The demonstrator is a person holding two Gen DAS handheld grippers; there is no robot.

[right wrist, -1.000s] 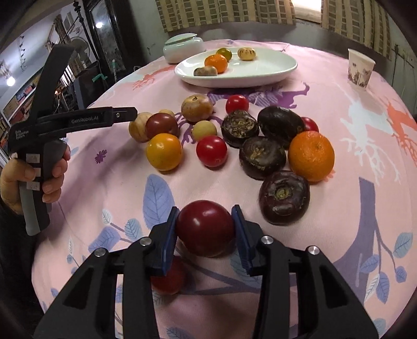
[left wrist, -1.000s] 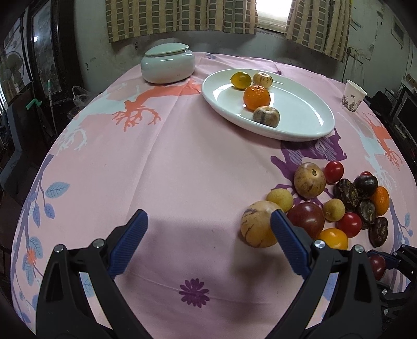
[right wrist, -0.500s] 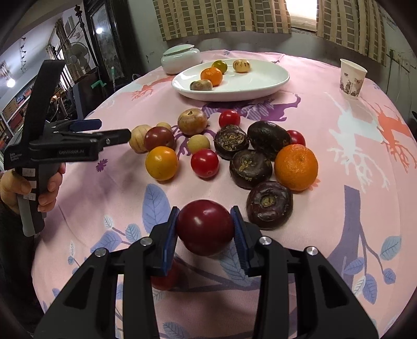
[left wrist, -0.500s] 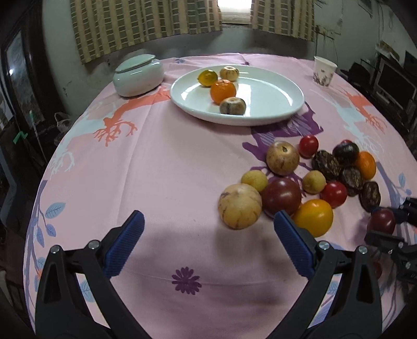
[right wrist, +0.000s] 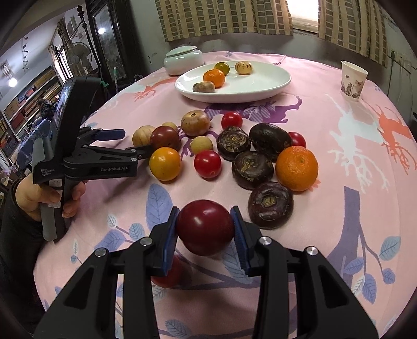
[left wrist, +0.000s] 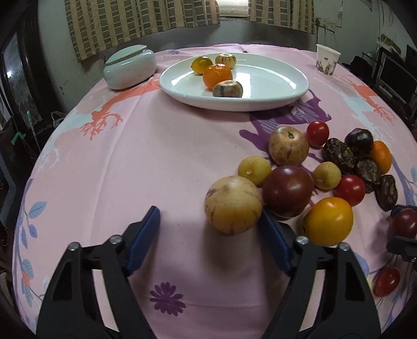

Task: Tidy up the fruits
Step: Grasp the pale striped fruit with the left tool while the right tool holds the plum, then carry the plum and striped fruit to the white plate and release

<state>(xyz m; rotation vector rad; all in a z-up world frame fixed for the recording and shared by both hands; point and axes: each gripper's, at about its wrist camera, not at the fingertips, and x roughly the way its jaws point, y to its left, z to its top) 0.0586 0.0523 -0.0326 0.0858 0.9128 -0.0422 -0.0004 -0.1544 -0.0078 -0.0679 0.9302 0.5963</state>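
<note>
White plate (left wrist: 273, 78) with four fruits, left hand-held gripper (left wrist: 208, 240) closing round pale melon (left wrist: 232, 205), right hand-held gripper (right wrist: 205, 232) pinching dark-red tomato (right wrist: 205, 226)

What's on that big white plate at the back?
On the white plate lie four fruits: an orange, a yellow-green fruit, and two pale striped ones. The rest is bare; nothing hides behind them.

- Checked curtains (left wrist: 140, 23) hang across a grey wall (left wrist: 52, 52).
- Daylight glows at the window (right wrist: 305, 18).
- Dark cabinet (right wrist: 109, 47) stands at left; lamps shine over shelves (right wrist: 23, 104).
</note>
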